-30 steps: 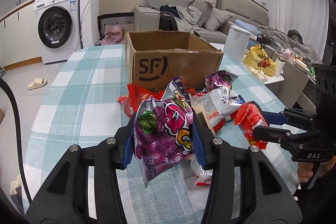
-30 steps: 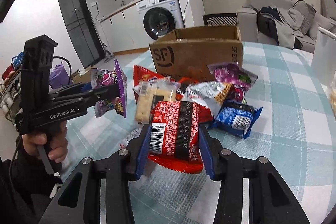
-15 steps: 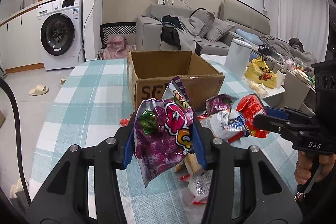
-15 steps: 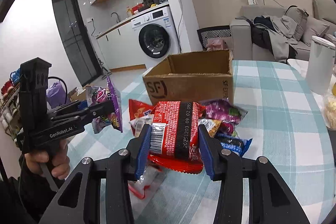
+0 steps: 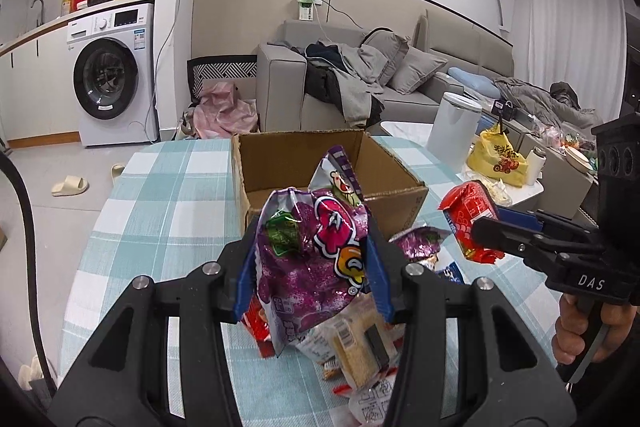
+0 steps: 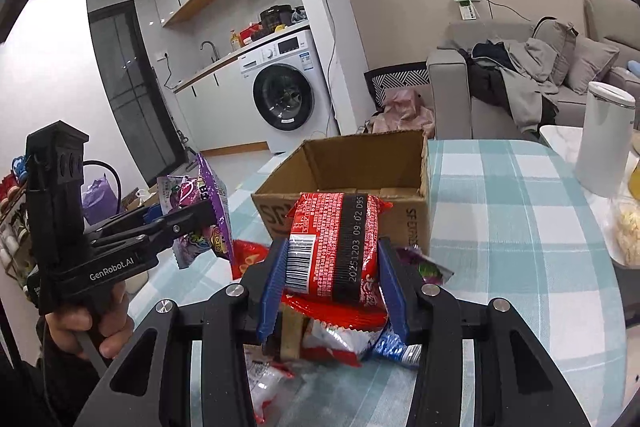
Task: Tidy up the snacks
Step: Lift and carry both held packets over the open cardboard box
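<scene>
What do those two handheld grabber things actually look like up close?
Both are matte black plastic pistol-grip tools with silver screws and ribbed blue finger pads. The left gripper reads "GenRobot.AI" on its side and trails a black cable. The right gripper reads "DAS". Bare hands with dark sleeves hold them.

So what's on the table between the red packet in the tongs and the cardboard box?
In the right wrist view, the red packet hangs before the cardboard box. Between them on the table: a purple wrapper and a red bag.

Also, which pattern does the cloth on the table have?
The tablecloth has a light teal and white check, clearest in the left wrist view.
</scene>
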`<action>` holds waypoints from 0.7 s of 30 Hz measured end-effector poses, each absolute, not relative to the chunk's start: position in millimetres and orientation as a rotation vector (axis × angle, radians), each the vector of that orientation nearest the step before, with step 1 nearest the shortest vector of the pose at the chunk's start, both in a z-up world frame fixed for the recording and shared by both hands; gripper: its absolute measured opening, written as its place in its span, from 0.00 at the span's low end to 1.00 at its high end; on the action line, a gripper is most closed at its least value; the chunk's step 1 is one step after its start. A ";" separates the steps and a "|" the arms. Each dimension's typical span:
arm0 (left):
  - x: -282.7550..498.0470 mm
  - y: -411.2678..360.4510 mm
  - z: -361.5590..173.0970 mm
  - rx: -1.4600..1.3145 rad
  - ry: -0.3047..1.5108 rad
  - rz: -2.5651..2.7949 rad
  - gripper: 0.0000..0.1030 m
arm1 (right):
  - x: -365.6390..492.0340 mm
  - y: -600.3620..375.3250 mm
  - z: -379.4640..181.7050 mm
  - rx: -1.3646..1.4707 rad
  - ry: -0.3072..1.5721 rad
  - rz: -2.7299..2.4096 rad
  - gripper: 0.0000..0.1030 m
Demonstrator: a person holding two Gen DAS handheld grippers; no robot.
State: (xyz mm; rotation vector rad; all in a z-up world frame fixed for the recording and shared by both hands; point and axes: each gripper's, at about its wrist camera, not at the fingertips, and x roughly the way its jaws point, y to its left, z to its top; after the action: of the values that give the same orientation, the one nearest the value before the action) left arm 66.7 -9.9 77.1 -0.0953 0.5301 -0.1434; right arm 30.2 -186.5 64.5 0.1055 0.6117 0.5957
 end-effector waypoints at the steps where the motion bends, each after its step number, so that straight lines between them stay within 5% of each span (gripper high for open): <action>1: 69.8 -9.6 78.2 -0.099 0.529 -0.141 0.43 | 34.6 -187.1 64.7 0.109 0.611 0.596 0.43; 21: 165.1 -3.1 70.7 -0.126 0.578 -0.088 0.43 | 105.0 -176.0 63.6 0.197 0.657 0.569 0.43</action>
State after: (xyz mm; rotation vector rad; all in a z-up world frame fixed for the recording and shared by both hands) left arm 165.1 -3.1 70.7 -0.1256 0.5778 -0.0884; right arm 105.0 -176.0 63.6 0.1966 0.6568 0.5693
